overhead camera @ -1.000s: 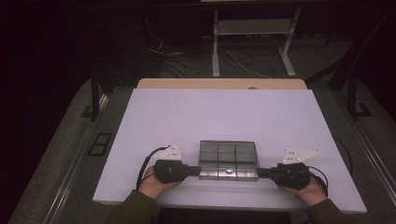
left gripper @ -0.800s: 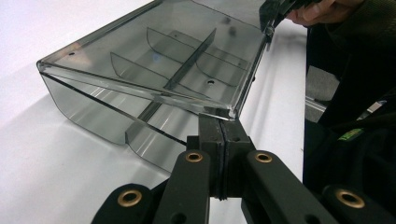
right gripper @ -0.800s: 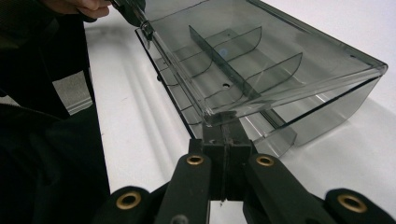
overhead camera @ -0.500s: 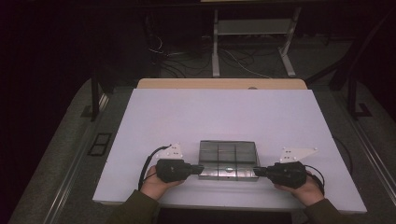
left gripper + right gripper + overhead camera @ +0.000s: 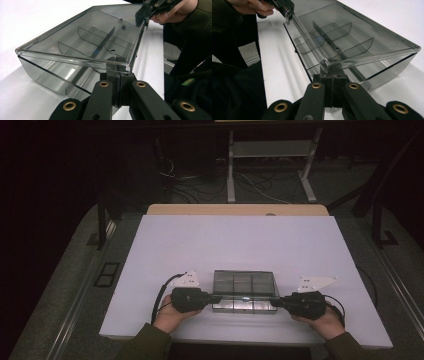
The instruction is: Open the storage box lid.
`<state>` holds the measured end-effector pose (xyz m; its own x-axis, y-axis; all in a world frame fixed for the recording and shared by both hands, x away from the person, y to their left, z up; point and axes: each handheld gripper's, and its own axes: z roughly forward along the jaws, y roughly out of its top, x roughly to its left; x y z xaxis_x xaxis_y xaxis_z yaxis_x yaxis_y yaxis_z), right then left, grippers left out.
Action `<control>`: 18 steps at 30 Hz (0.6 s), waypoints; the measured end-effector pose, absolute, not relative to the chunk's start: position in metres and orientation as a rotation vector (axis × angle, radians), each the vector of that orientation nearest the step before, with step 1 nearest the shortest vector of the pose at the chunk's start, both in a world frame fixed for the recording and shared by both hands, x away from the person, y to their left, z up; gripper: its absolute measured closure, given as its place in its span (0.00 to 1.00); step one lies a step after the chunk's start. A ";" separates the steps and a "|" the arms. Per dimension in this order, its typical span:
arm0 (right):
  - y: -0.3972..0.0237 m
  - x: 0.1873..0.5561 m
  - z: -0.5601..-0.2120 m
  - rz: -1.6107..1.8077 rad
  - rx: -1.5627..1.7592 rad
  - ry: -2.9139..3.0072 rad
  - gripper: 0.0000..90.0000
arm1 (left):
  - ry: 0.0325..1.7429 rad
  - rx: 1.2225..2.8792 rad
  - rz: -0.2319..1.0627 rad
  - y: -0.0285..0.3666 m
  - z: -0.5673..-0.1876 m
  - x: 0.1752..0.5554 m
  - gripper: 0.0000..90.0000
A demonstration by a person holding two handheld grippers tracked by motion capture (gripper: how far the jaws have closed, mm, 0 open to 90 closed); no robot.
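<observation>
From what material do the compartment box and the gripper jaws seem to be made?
Compartment box: probably clear, smoke-tinted hard plastic, glossy; the dividers show through its lid and the edges catch highlights. Left gripper and right gripper: jaws look like matte black plastic or coated metal, with brass-coloured rivets at the pivots.

You face a white table top (image 5: 240, 245) with a strip of bare wood (image 5: 235, 209) along its far edge. Beyond it the room is dark — grey floor (image 5: 65, 285), loose cables (image 5: 250, 182), and a pale metal stand (image 5: 272, 150).
</observation>
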<state>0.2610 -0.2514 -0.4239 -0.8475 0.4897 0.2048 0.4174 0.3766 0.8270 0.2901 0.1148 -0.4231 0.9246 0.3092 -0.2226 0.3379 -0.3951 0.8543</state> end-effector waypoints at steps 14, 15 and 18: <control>-0.251 0.262 -0.423 1.492 0.845 2.537 0.99 | 0.418 1.973 -0.026 0.107 -0.418 0.293 0.99; -0.252 0.262 -0.423 1.490 0.852 2.539 0.97 | 0.420 1.971 -0.025 0.107 -0.418 0.293 0.99; -0.254 0.261 -0.423 1.486 0.860 2.535 0.93 | 0.416 1.968 -0.020 0.108 -0.416 0.294 0.99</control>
<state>0.2608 -0.2544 -0.4234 -0.8393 0.5030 0.2063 0.4258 0.3722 0.8247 0.2937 0.1082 -0.4159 0.9388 0.2796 -0.2011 0.2977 -0.3652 0.8820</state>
